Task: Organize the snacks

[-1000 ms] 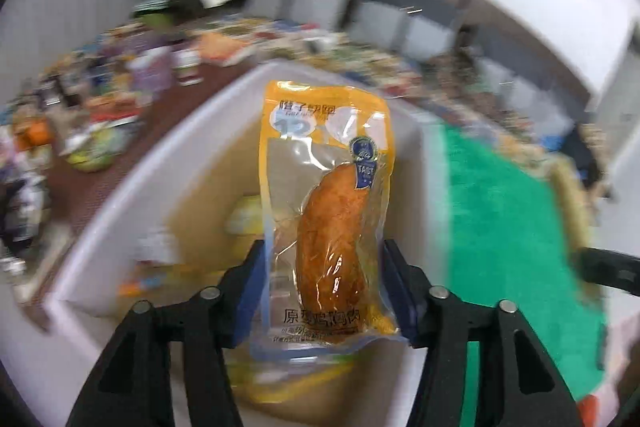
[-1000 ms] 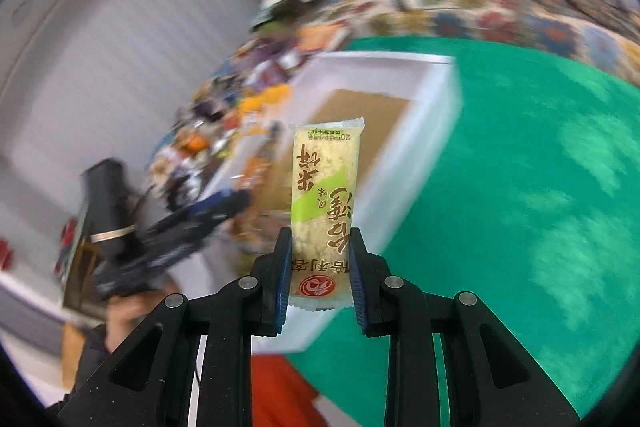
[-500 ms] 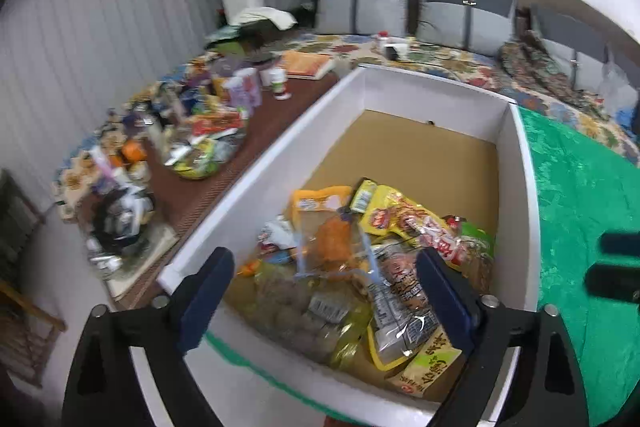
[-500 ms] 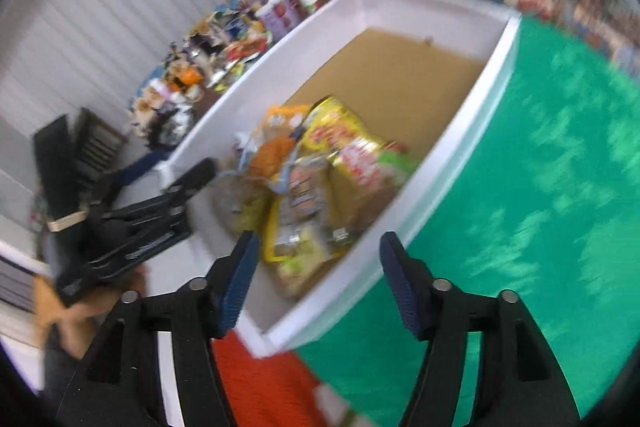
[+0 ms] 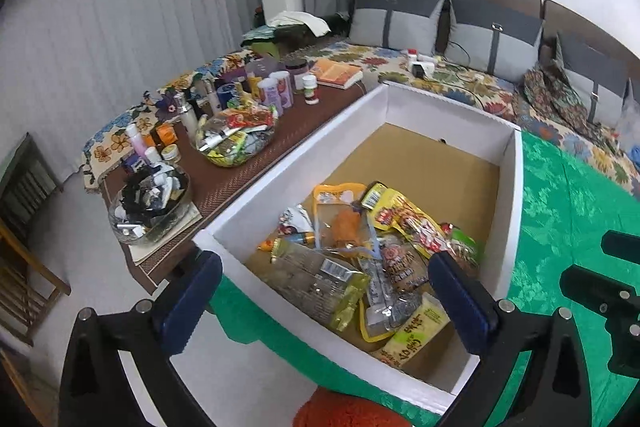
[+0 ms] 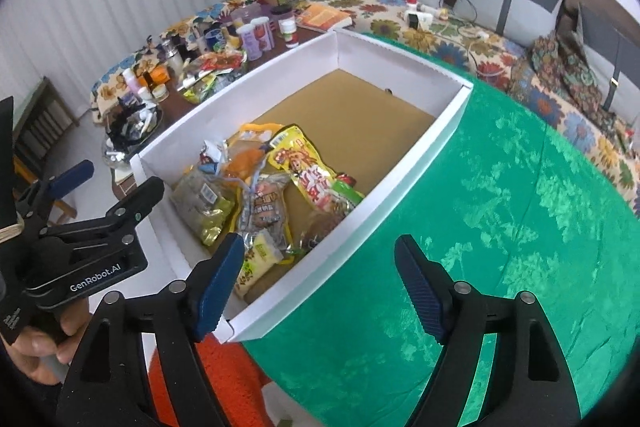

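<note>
Snacks [image 5: 372, 267] in white box [image 5: 516, 211], beneath both spread, empty claws.

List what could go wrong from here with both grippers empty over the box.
1. The snack pile is heaped at the near end of the white box; more drops there may spill over the near wall, while the far end lies bare.
2. The rice cracker pack lies against the near wall, awkward to re-grip.
3. The left gripper and right gripper, both open, hover close together and could collide.
</note>
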